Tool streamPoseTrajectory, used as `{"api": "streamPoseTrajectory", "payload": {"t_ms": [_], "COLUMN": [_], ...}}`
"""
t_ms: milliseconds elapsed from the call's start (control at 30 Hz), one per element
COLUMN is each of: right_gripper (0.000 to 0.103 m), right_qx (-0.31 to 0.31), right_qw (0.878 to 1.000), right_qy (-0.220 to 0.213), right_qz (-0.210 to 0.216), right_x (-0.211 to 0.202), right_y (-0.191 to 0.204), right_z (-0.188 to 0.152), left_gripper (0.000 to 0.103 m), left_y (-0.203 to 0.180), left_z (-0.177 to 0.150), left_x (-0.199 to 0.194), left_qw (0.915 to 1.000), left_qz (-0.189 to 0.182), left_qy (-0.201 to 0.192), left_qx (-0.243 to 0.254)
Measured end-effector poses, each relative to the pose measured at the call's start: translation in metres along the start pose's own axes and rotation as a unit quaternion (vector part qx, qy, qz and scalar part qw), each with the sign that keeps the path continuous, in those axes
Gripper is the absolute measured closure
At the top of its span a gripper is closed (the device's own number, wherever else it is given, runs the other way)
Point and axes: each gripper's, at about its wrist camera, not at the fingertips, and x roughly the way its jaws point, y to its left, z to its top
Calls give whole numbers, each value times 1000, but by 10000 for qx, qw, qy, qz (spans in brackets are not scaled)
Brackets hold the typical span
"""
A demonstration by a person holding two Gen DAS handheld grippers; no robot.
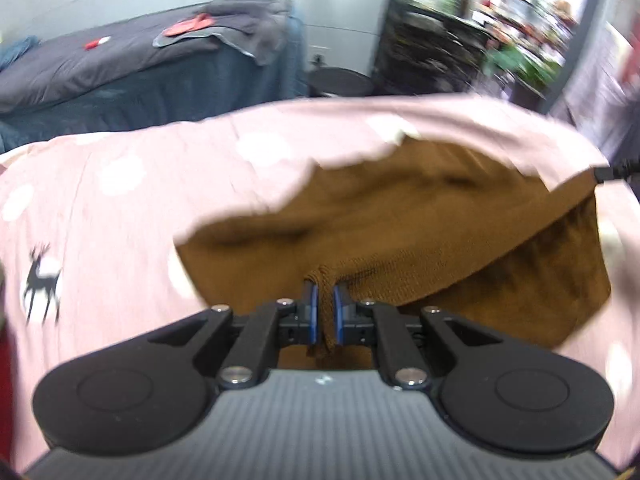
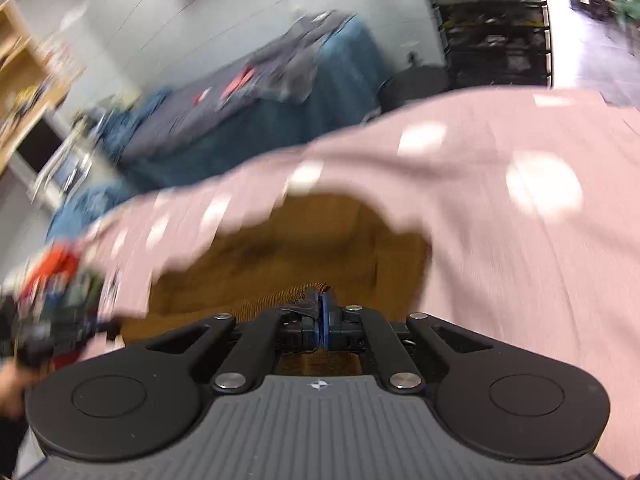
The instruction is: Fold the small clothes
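Note:
A small brown knitted garment (image 1: 400,216) hangs lifted over the pink cloth surface (image 1: 120,200). My left gripper (image 1: 325,292) is shut on a bunched edge of it, the fabric pinched between the blue pads. The same brown garment (image 2: 288,248) fills the middle of the right wrist view, where my right gripper (image 2: 318,300) is shut on its ribbed hem. The right gripper's tip (image 1: 604,172) shows at the garment's far right corner in the left wrist view. The other gripper and the hand holding it (image 2: 52,332) appear blurred at the left edge of the right wrist view.
The pink cloth with white spots carries a black deer print (image 1: 42,280). Behind stands a bed with dark grey and blue covers (image 1: 120,68) and clothes piled on it. A black shelf unit (image 2: 488,20) and a round dark stool (image 1: 340,82) stand by the wall.

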Motion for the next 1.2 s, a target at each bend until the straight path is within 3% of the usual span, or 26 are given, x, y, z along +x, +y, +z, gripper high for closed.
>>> {"api": "streamPoseTrajectory", "payload": {"t_ms": [100, 233, 267, 300, 333, 367, 433, 533, 667, 733, 800, 833, 900, 1033, 1100, 1133, 1200], "right_gripper": [100, 99, 98, 82, 76, 72, 72, 72, 73, 74, 75, 75, 76, 79, 70, 69, 64], "right_qx": [439, 701, 780, 870, 976, 1005, 658, -538, -2277, -2920, -3191, -3166, -3027, -2598, -2334, -2201, -1994], "right_qw": [9989, 9961, 9954, 9944, 9929, 9919, 9936, 9978, 9729, 9558, 9466, 9462, 9480, 9583, 9645, 9675, 9721], "right_qy": [-132, -191, -191, -234, -343, -468, -635, -353, 129, 293, 311, 300, 295, 278, 228, 233, 198], "right_qz": [-125, -492, -528, -544, -581, -623, -659, -127, 377, 163, -347, -597, -939, -1161, -1213, -1222, -1218], "right_x": [45, 87, 97, 102, 116, 115, 115, 114, 121, 137, 149, 152, 147, 119, 107, 103, 96], "right_y": [-6, -10, -10, -13, -11, -15, -7, 20, 63, 77, 79, 74, 54, 1, -18, -23, -28], "right_z": [34, 54, 54, 53, 57, 58, 58, 43, -5, -26, -37, -38, -31, -19, -17, -17, -16], "left_gripper": [95, 89, 79, 70, 45, 33, 33, 33, 35, 35, 39, 42, 42, 31, 26, 27, 27], "left_y": [16, 41, 48, 54, 60, 67, 65, 35, -26, -52, -70, -71, -50, 10, 35, 42, 52], "left_z": [43, 71, 74, 75, 74, 69, 66, 48, 14, 1, -7, -11, -15, -20, -28, -31, -33], "left_x": [39, 81, 89, 93, 94, 89, 79, 56, 50, 65, 94, 105, 115, 98, 87, 85, 76], "left_qw": [9993, 9951, 9933, 9913, 9894, 9880, 9855, 9921, 9870, 9803, 9719, 9692, 9733, 9781, 9804, 9786, 9650], "left_qz": [283, 280, 343, 512, 753, 1021, 1485, 1216, 808, 780, 1102, 1333, 1521, 1793, 1772, 1885, 2436], "left_qy": [61, 403, 478, 495, 442, 310, 86, -224, -401, -382, -200, -79, 34, 147, 209, 285, 438], "left_qx": [-230, -858, -999, -1104, -1159, -1120, -818, 213, 1333, 1775, 2069, 2067, 1716, 1049, 840, 779, 870]}}
